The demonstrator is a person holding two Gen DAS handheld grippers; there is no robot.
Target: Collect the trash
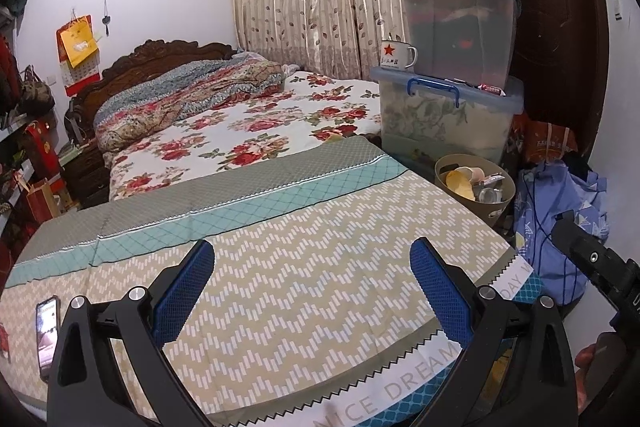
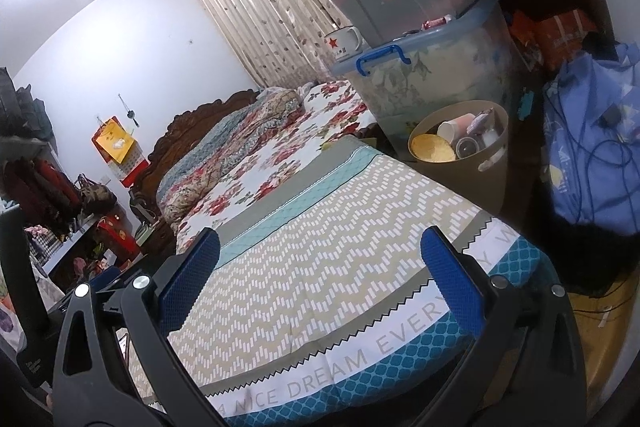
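Trash (image 2: 460, 143) sits in tan bin (image 2: 486, 183) on floor beside bed (image 2: 320, 267), below stacked storage boxes (image 2: 420, 67). Left hand-held gripper (image 1: 312, 291) and right hand-held gripper (image 2: 320, 283) both spread wide, empty, over bedspread.

Left gripper (image 1: 312, 291) and right gripper (image 2: 320, 283) both hover with jaws spread wide, holding nothing.

In the left wrist view the phone (image 1: 47, 335) lies half behind the left claw's (image 1: 312, 291) arm, its screen unreadable. The bin's (image 1: 496, 205) lower contents are hidden by its wall. The bedspread's (image 2: 320, 267) printed line runs behind the right claw (image 2: 320, 279). The mug's (image 1: 396, 55) lettering is too small to read.
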